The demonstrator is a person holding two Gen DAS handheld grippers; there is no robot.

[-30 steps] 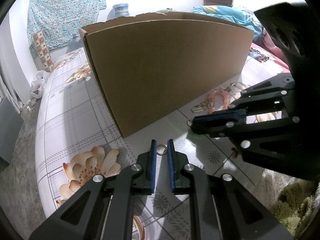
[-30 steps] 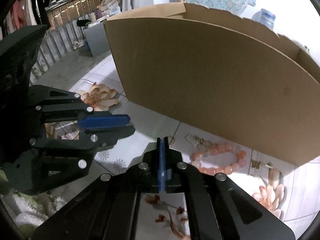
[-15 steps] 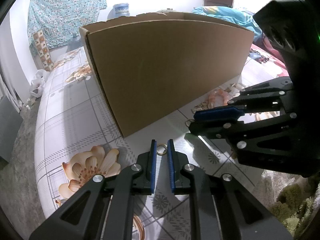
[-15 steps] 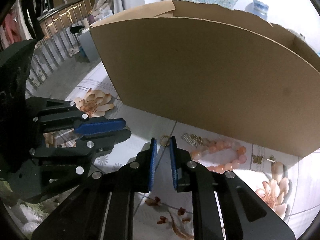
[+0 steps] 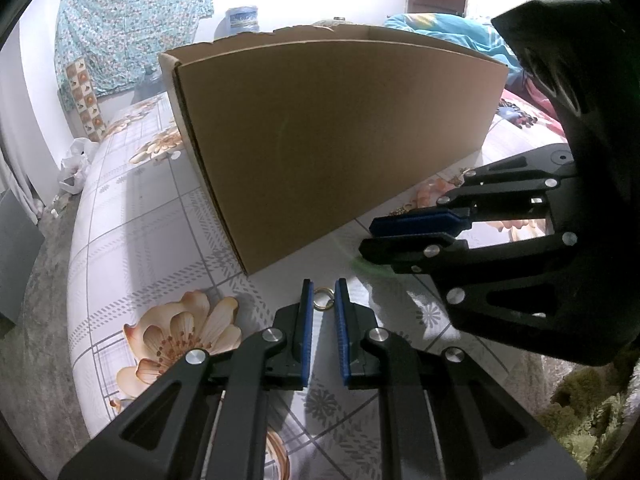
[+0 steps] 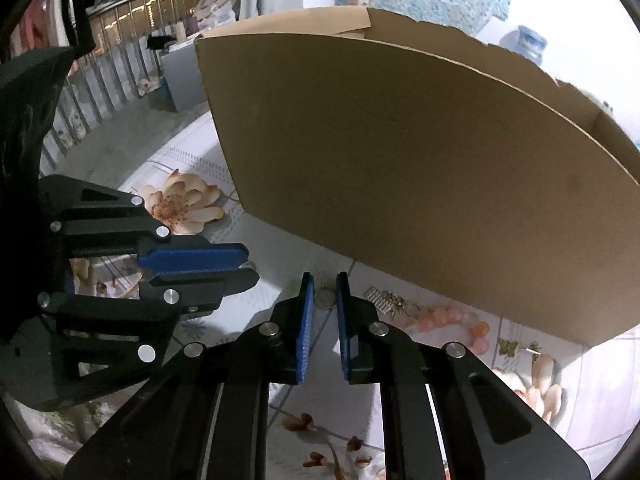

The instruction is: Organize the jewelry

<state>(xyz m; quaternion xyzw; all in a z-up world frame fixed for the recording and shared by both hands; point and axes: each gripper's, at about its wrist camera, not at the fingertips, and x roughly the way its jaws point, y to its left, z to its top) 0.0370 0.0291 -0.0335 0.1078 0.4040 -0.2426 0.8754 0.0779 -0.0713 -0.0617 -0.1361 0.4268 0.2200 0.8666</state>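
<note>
Floral cloth (image 5: 132, 216) with a tile pattern covers the surface, and its left edge falls away to a grey floor. A large printed flower lies near that edge, by the front left corner. Just right of the flower, the left gripper (image 5: 324, 286) points down at the cloth with its blue pads clenched on a small gold ring (image 5: 323, 298), which stands upright between the fingertips. Behind it, across the middle of the cloth, stands an open cardboard box (image 5: 332, 132), its plain long wall facing both grippers.

Right of the left gripper and close beside it, the right gripper (image 6: 324, 280) also points down at the cloth in front of the box. Its jaws have just been closing, and a second ring (image 6: 325, 298) sits between the tips with the pads against its sides, so it is grasped. Further right, along the foot of the box wall, lie a small silver comb-like piece (image 6: 380, 298), then a peach beaded bracelet (image 6: 448, 316), then a gold butterfly earring (image 6: 507, 347) toward the right edge of the cloth. The bracelet nearly touches the box. Another printed flower shows at the right edge, beyond the earring.
</note>
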